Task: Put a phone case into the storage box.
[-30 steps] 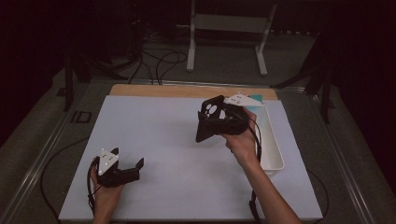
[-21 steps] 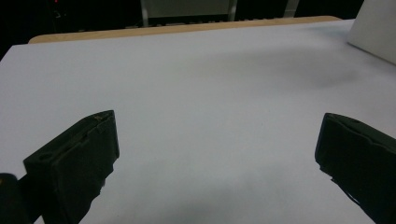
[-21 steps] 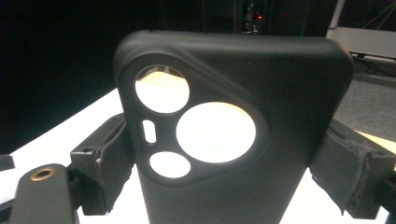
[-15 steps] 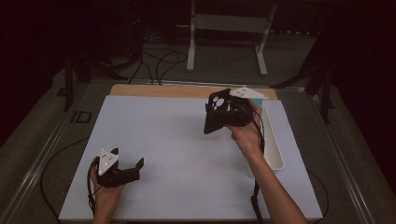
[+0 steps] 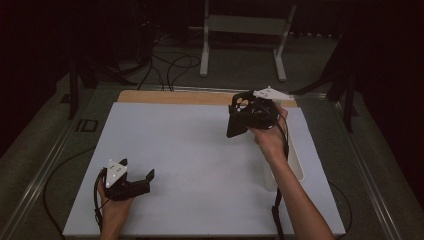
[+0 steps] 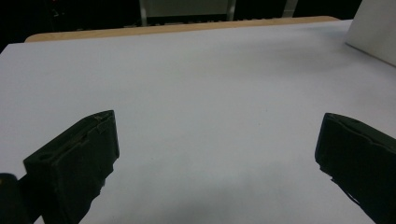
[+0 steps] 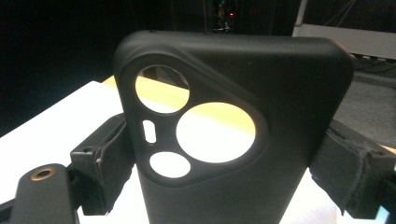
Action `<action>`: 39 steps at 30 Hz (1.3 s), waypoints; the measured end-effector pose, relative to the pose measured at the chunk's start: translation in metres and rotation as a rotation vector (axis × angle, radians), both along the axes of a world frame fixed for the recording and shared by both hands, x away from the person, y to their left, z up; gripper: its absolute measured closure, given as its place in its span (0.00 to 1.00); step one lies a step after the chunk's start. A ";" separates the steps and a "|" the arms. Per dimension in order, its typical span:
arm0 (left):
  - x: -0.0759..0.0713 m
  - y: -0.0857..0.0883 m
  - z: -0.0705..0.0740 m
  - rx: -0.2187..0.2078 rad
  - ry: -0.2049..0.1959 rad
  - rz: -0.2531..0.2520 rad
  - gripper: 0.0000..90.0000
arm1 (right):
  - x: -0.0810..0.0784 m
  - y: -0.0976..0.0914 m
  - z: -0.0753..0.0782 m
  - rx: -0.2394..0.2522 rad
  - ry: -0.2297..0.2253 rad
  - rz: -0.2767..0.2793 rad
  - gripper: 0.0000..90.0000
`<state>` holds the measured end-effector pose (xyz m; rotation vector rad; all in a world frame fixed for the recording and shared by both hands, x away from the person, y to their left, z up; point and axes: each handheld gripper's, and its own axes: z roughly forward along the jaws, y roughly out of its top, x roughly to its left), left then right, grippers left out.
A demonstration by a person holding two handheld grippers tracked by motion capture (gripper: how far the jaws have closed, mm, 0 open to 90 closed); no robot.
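Your right gripper [image 5: 239, 120] has climbed toward the upper right of the high view over the last second, drifting right and away from you, so it now hangs above the white table mat [image 5: 190, 165] just left of the long white rectangular tray [image 5: 295, 167]. It carries a matte black soft phone case with round camera cut-outs [image 7: 233, 140]; in the right gripper view both jaws press against the case's two side edges and the case stands upright between them, its cut-outs near the top left of that frame. Read that as the case lifted clear and in transit, with the set-down not yet done.

Your left gripper [image 5: 135, 182] has not moved; it rests low in the lower left of the high view, and in the left gripper view its jaws stand wide apart with nothing but bare mat between them.

The tray lies along the right edge of the mat, partly under your right forearm. The stretch of its inside that shows looks bare, but your arm and hand cover much of it, so you cannot tell whether anything lies farther in. A corner of it shows at the upper right of the left gripper view.
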<state>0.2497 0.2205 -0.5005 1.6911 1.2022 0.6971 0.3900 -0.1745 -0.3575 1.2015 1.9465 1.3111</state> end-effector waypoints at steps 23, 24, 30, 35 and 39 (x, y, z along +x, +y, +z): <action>-0.001 0.001 0.001 -0.001 -0.007 0.004 0.00 | 0.018 -0.025 -0.002 -0.023 0.006 -0.096 0.15; -0.001 0.001 0.001 -0.001 -0.007 0.004 0.00 | 0.018 -0.025 -0.002 -0.023 0.006 -0.096 0.15; -0.001 0.000 0.000 -0.001 -0.007 0.004 0.00 | 0.021 -0.031 -0.001 -0.029 0.003 -0.117 0.15; -0.001 0.000 0.000 -0.001 -0.007 0.003 0.00 | 0.023 -0.034 0.002 -0.033 0.000 -0.131 0.15; -0.001 0.000 0.001 -0.001 -0.007 0.004 0.00 | 0.026 -0.039 0.003 -0.035 -0.001 -0.147 0.15</action>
